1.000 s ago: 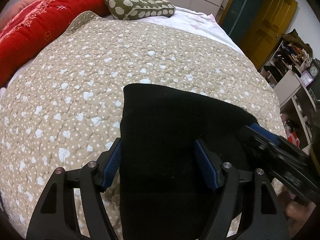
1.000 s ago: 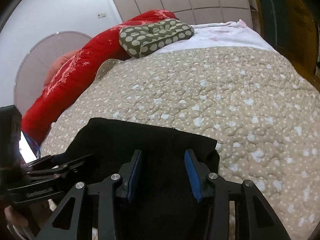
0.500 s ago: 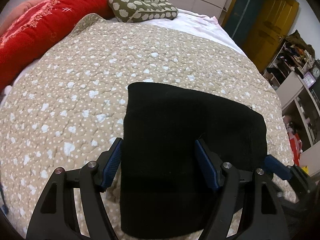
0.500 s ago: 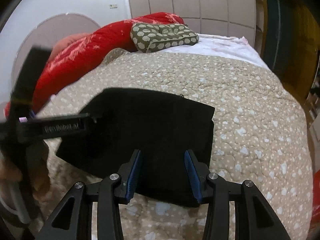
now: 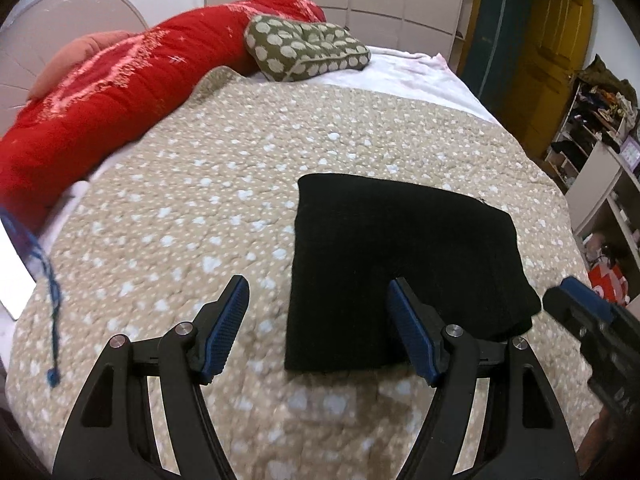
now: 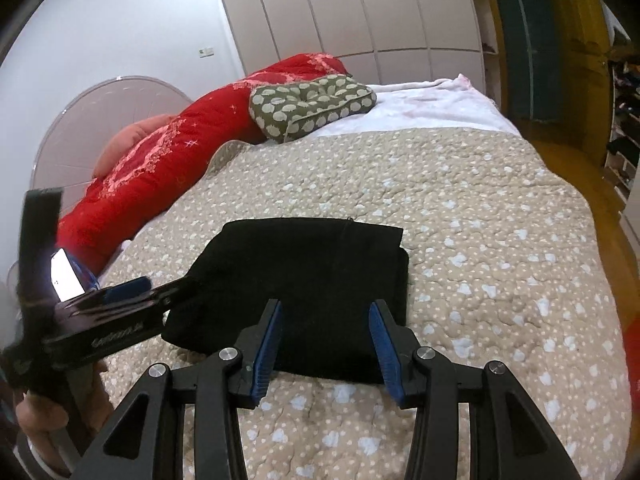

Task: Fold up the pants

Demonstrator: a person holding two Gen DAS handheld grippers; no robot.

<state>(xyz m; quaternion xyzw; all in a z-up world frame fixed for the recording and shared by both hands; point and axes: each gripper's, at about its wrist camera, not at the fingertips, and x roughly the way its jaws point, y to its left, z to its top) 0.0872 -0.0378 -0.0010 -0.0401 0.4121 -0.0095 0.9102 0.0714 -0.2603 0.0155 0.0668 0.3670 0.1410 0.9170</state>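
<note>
The black pants (image 5: 400, 248) lie folded into a compact rectangle on the beige quilted bedspread (image 5: 224, 184); they also show in the right wrist view (image 6: 312, 276). My left gripper (image 5: 320, 300) is open and empty, held above the bed just in front of the pants' near left corner. My right gripper (image 6: 326, 316) is open and empty, above the pants' near edge. The left gripper shows at the left of the right wrist view (image 6: 120, 300). The right gripper's tip shows at the right edge of the left wrist view (image 5: 580, 308).
A red duvet (image 5: 120, 80) and an olive patterned cushion (image 5: 304, 50) lie at the head of the bed. A blue cord (image 5: 48, 276) hangs at the bed's left edge. Shelves (image 5: 600, 148) and a yellow door (image 5: 556, 52) stand to the right.
Both grippers have drawn back and up off the pants, so the whole folded bundle now shows. The left gripper has shifted left. The pants lie still.
</note>
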